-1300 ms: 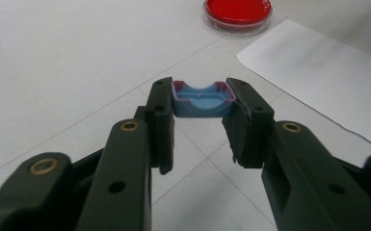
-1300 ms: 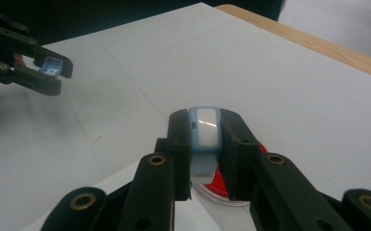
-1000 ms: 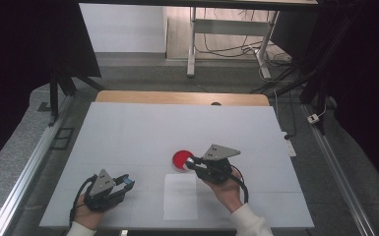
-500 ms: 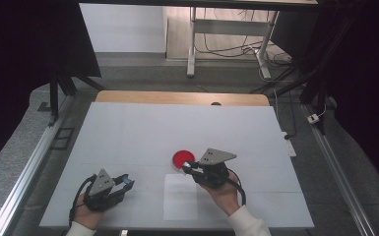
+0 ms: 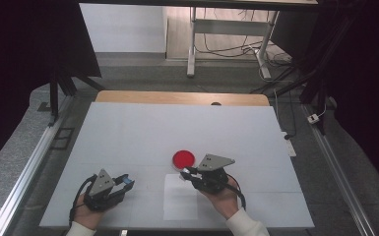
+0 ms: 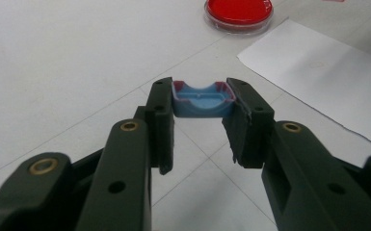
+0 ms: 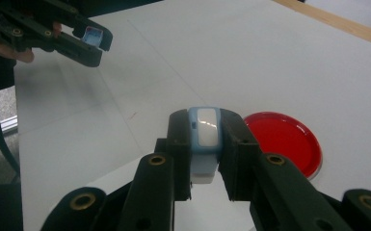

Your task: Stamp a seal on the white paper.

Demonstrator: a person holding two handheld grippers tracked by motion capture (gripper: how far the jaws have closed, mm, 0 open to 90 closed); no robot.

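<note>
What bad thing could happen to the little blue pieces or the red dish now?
The left tongs pinch the blue cap only at their very tips, so it might slip out and drop onto the table. The right tongs hold the blue-and-white piece close beside the red dish; a careless swing could bump the dish. The sheet of paper lies loose and could slide if brushed.

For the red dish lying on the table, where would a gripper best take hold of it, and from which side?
Judging by its pose, the red dish is best taken across its clear rim, coming from above with the jaws spanning its width. It lies flat and low on the table, so a level approach would find almost no wall to pinch. Both the left gripper and right gripper are already shut on small blue parts.
</note>
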